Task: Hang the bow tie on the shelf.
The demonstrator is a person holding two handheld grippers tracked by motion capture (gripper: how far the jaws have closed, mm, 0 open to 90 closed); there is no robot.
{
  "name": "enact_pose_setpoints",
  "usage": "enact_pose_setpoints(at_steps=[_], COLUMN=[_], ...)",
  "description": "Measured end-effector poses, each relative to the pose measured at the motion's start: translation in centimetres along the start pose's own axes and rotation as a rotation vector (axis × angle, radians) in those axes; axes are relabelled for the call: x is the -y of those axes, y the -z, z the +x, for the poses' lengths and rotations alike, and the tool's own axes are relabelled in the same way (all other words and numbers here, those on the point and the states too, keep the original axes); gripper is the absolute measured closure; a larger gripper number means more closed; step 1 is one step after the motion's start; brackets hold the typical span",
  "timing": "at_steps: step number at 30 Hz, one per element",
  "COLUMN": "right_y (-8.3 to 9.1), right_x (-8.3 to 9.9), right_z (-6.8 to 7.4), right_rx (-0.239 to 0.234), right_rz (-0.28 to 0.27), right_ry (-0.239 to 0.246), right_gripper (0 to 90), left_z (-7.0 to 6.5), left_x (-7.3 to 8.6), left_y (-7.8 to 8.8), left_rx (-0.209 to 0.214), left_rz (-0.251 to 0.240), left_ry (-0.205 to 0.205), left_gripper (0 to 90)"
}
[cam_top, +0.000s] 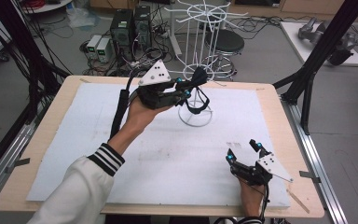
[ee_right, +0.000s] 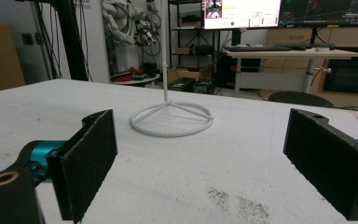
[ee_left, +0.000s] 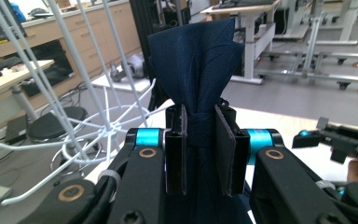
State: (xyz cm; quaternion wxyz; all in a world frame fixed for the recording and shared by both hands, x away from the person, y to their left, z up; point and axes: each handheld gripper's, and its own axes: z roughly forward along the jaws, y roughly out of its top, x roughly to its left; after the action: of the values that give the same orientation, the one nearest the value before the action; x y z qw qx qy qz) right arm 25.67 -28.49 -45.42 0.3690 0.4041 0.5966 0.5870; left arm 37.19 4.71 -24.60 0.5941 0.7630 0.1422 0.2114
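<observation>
Right gripper (cam_top: 245, 150): nearest the person, low at the right of the table in the high view, held by a hand that comes in from the bottom edge. Jaws spread wide, nothing between the pads; the right gripper view shows both pads well apart over bare surface.
White sheet (cam_top: 177, 154): covers most of the table top; a faint dark speckled patch lies on it just ahead of the right gripper.
Left hand and sleeve (cam_top: 98, 161): white sleeve with a black-and-white striped cuff, reaching in from the lower left towards the middle of the table.
Left gripper (cam_top: 182, 87): raised above the sheet, beside the stand. Jaws pressed together on the narrow knot of the dark blue bow tie (ee_left: 200, 70).
Bow tie: pinched at its middle; one wing fans up beyond the pads in the left gripper view. A dark strap seems to hang from it around the stand's post, though the high view is too small to be sure.
White wire stand (cam_top: 196, 56): upright towards the far side of the sheet, ring base flat, hooked arms radiating from the top.
Beyond the table: stool, computer boxes, cables on the floor.
</observation>
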Motion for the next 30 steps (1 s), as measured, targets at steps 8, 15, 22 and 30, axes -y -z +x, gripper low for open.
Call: enact_pose_setpoints(at_steps=[8, 15, 22, 30], right_y=[0.0, 0.0, 0.1, 0.1], right_x=[0.0, 0.0, 0.0, 0.0], right_z=[0.0, 0.0, -0.1, -0.1], right_rx=[0.0, -0.001, -0.001, -0.004], right_rz=[0.0, -0.001, -0.002, -0.003], right_ry=[-0.003, 0.0, -0.006, -0.009], right_gripper=[8.8, 8.8, 8.8, 8.8], left_z=[0.0, 0.2, 0.7, 1.4], left_x=[-0.3, -0.1, 0.4, 1.2], left_y=[-1.1, -2.1, -3.3, -4.1], left_rx=[0.0, -0.01, -0.042, -0.09], left_rz=[-0.017, -0.02, -0.022, 0.02], left_ry=[0.016, 0.038, 0.059, 0.052], left_gripper=[75.0, 75.0, 75.0, 75.0])
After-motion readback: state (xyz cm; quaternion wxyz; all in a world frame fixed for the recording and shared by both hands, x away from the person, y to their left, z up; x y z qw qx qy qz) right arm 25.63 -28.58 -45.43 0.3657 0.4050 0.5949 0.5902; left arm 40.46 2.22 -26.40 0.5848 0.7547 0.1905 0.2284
